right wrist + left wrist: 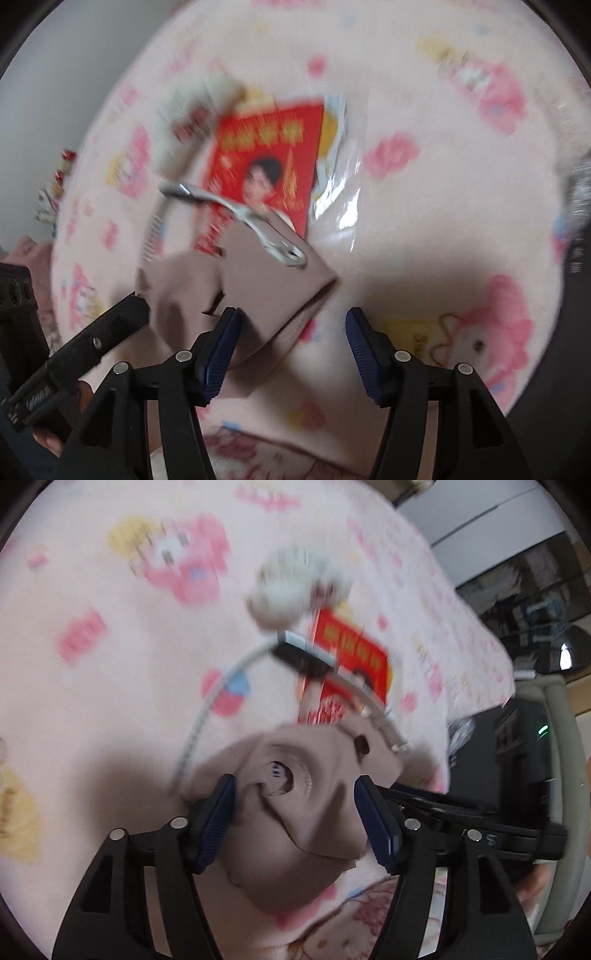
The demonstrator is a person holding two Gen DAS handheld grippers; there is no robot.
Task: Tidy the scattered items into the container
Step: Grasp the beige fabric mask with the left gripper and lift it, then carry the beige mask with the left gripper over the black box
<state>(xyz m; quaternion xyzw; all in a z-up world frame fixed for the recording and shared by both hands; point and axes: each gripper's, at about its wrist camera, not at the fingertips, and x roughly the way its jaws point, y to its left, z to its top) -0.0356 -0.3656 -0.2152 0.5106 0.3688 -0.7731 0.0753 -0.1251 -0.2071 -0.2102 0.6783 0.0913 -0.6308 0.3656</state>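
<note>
Spreading under both my tongs is a pink blanket [110, 709] printed with cartoon figures, the largest thing in sight and blurred in both views.

On it, directly ahead of my left tongs [295, 819], lies a mauve fabric pouch [306, 812] with round eyelet holes. It sits between the two blue pads, which stand spread; the left pad looks to brush the cloth and the right one stands just clear, so nothing is pinched. From my right tongs [291, 347] the same pouch lies ahead and to the left, its corner reaching just beside the left pad. These jaws are spread too, with only blanket between them.

Beyond the pouch, farther from both tongs, lies a red printed packet [266, 166] with gold lettering, resting partly on a clear plastic wrapper [340, 192] to its right.

A pale headband [207, 716] arcs over the far edge of the pouch and across the packet, with a dark block [303, 657] fixed to its top.

Farthest ahead is a small whitish plush-like lump [295, 583], too blurred to name.

I cannot see any container in either view.
</note>
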